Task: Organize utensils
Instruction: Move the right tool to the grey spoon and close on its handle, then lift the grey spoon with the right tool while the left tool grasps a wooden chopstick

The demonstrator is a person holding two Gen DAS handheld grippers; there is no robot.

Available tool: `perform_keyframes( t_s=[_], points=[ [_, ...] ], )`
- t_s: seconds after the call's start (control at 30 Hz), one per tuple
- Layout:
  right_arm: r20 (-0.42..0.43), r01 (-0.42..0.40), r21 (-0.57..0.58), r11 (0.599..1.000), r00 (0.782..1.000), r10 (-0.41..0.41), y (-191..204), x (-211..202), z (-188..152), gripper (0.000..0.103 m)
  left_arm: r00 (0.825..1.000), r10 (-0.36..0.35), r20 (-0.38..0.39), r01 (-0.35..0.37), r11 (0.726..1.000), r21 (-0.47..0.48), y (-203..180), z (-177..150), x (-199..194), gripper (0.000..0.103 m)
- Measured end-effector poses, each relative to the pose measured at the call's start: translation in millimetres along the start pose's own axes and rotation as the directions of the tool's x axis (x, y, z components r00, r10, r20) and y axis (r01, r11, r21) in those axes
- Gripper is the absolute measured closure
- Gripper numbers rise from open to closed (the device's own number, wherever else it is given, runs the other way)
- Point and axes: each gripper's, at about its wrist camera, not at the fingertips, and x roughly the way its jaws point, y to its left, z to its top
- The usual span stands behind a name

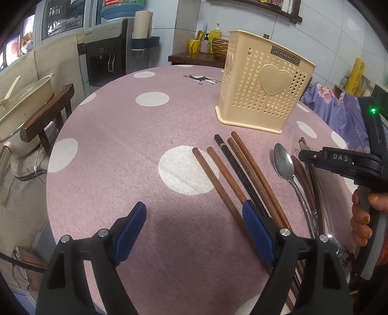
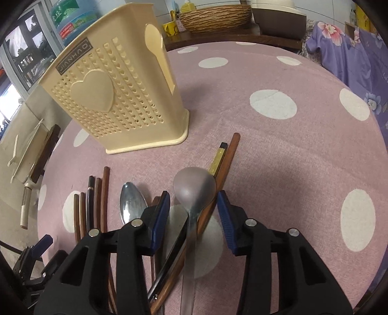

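Observation:
A cream perforated utensil holder (image 1: 262, 97) (image 2: 116, 97) stands on the pink dotted tablecloth (image 1: 135, 135). In front of it lie several chopsticks (image 1: 230, 174) and a metal spoon (image 1: 283, 162). My left gripper (image 1: 194, 206) is open over bare cloth, with its right finger (image 1: 257, 227) above the chopsticks. My right gripper (image 2: 194, 193) stands open astride a second metal spoon (image 2: 194, 186) that lies on a brown chopstick (image 2: 228, 157) and a black chopstick (image 2: 219, 157). Its pads (image 2: 160, 218) do not touch the spoon's handle. A hand (image 1: 363, 218) holds the right gripper at the picture's right edge in the left wrist view.
A wooden chair (image 1: 48, 121) with a cream pan stands off the table's left edge. Behind the table are a water dispenser (image 1: 106, 55), a yellow mug (image 1: 194, 46) and a woven basket (image 2: 215, 17). Purple floral cloth (image 2: 351, 48) lies to the right.

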Motion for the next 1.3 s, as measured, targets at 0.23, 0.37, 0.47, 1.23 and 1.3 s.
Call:
perform_keyframes(
  t_s=[0.23,0.37,0.47,1.23,1.3],
  points=[
    [0.017,0.002,0.011,1.000,1.000,-0.002,-16,-10,-3,0.068,1.000,0.002,-0.015,-0.002,1.000,0.002,0,2,5,0.022],
    [0.064,0.063,-0.006,0.998,0.996,-0.063,-32,-26,-7,0.068,1.000,0.018,-0.015,-0.018,1.000,0.006,0,6,6,0.022],
    [0.060,0.097,0.016,0.995,0.993,-0.097,-50,-31,-10,0.068,0.999,0.035,-0.036,-0.035,0.999,0.007,-1,9,11,0.023],
    [0.027,0.191,-0.097,0.977,0.982,-0.189,-46,-19,-12,0.060,0.976,0.166,-0.142,-0.161,0.986,0.052,-28,41,46,0.063],
    [0.021,0.203,-0.112,0.973,0.979,-0.202,-44,-17,-11,0.060,0.975,0.166,-0.145,-0.161,0.986,0.048,-28,40,46,0.063]
  ],
)
